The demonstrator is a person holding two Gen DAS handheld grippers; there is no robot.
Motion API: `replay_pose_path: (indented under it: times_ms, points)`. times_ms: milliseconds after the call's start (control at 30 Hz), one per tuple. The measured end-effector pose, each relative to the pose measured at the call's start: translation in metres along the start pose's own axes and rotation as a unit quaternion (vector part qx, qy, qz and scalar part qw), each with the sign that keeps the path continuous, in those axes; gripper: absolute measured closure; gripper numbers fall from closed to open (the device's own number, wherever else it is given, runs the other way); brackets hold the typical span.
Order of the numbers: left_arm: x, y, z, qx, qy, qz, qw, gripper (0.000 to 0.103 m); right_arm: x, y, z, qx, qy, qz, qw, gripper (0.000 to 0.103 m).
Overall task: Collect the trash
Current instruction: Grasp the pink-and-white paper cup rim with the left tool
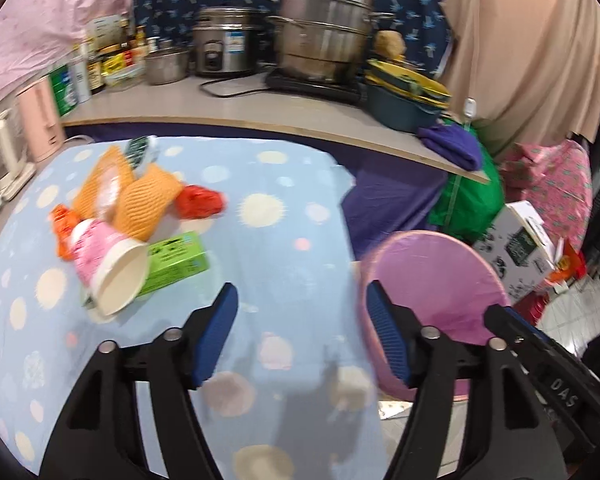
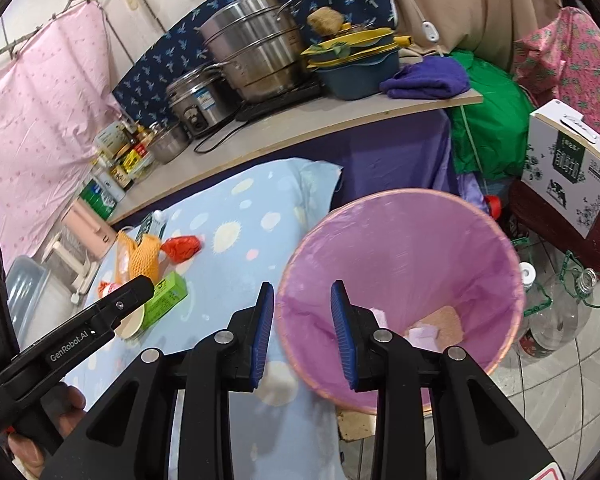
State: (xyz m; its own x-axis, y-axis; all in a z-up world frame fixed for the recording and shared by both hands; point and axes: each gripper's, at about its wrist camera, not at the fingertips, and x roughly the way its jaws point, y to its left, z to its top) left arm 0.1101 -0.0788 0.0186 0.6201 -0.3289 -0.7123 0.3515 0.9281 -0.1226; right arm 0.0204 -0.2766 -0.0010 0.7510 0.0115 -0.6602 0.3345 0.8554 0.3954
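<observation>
Both my left gripper [image 1: 300,336] and right gripper [image 2: 302,332] stand empty, jaws apart. Risk: grabbing the paper cup [image 1: 112,276] carelessly scatters the piled trash off the table [image 1: 284,248].

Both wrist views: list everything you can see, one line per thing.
paper cup: one, pink and white, on its side on the dotted cloth
green box: one, beside the cup
foam nets: two, orange, behind the cup
red wrapper: one, crumpled, right of the nets
orange wrapper: one, left of the cup
dotted cloth: one, light blue, covering the table
bin: one, pink liner, right of the table, some scraps inside
steamer pot: one, steel, back counter
rice cooker: one, steel, left of the steamer pot
purple towel: one, counter's right end
carton: one, white, far right
left hand-held gripper: open, empty
right hand-held gripper: open, empty, over the bin's rim
</observation>
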Motion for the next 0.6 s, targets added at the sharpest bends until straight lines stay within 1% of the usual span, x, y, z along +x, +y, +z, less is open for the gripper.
replay_pose_path:
  times_ms: [67, 133, 233, 300, 400, 600]
  points:
    - [0.001, 0.017, -0.004, -0.012, -0.001, 0.026, 0.9996, 0.034, 0.006, 0.010, -0.003, -0.008, 0.007, 0.005, 1.000, 0.074]
    - [0.002, 0.037, -0.008, -0.021, -0.001, 0.059, 0.9980, 0.029, 0.013, 0.021, -0.006, -0.015, 0.016, 0.011, 1.000, 0.074]
    - [0.003, 0.066, -0.014, -0.034, -0.004, 0.113, 0.9929, 0.023, 0.022, 0.036, -0.010, -0.025, 0.028, 0.018, 0.999, 0.074]
    - [0.006, 0.085, -0.018, -0.042, -0.002, 0.143, 0.9888, 0.023, 0.029, 0.047, -0.013, -0.032, 0.035, 0.023, 0.999, 0.074]
    - [0.012, 0.106, -0.022, -0.049, -0.003, 0.168, 0.9845, 0.022, 0.039, 0.063, -0.017, -0.044, 0.046, 0.029, 0.998, 0.074]
    - [0.027, 0.130, -0.026, -0.042, -0.013, 0.189, 0.9809, 0.023, 0.062, 0.093, -0.023, -0.065, 0.065, 0.040, 0.995, 0.074]
